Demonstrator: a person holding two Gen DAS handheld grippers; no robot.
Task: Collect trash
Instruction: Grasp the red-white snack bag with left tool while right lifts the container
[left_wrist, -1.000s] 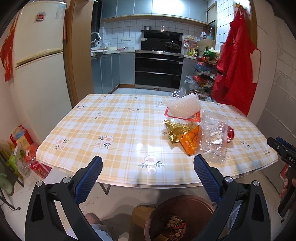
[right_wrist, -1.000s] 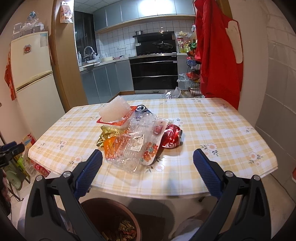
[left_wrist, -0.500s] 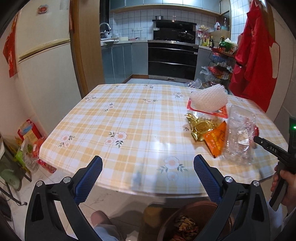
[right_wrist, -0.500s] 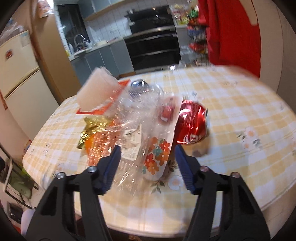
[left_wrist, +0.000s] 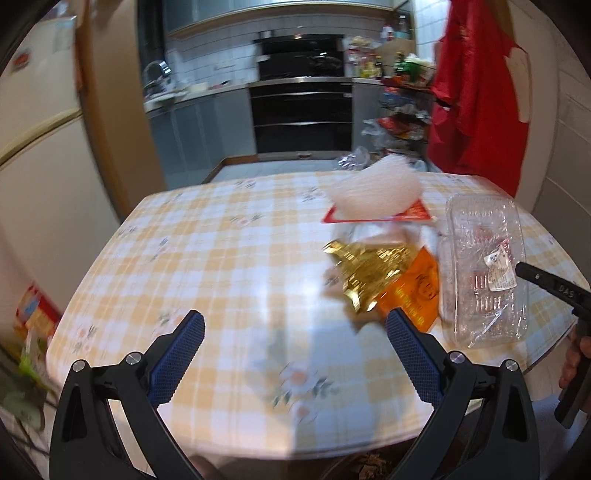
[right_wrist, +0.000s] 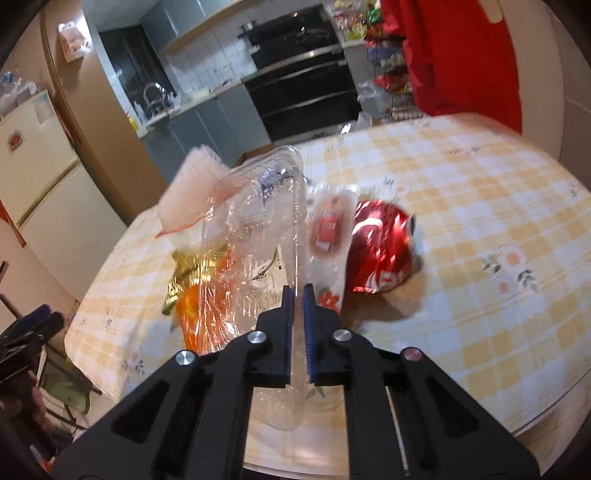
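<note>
A clear plastic clamshell box (right_wrist: 258, 229) lies among the trash on the checked table (left_wrist: 221, 258). My right gripper (right_wrist: 298, 291) is shut on the box's near rim, which is pinched between the blue pads. To the right of the box are a floral wrapper (right_wrist: 328, 236) and a crushed red can (right_wrist: 384, 247). To its left lie a gold wrapper (left_wrist: 369, 266) and an orange wrapper (left_wrist: 413, 291). My left gripper (left_wrist: 293, 317) hangs open over the table's front part, and its right fingertip is close to the orange wrapper. Nothing is between its fingers.
A stack of white foam netting (left_wrist: 376, 192) sits on a red card (left_wrist: 417, 212) behind the wrappers. A brown bin (left_wrist: 369, 469) with trash shows below the table's front edge. A fridge (left_wrist: 37, 147) stands to the left and a red apron (left_wrist: 480, 92) hangs to the right.
My right gripper came in low over the table and its jaws went from wide apart to closed on the clear box's rim. My left gripper moved forward over the table toward the wrappers.
</note>
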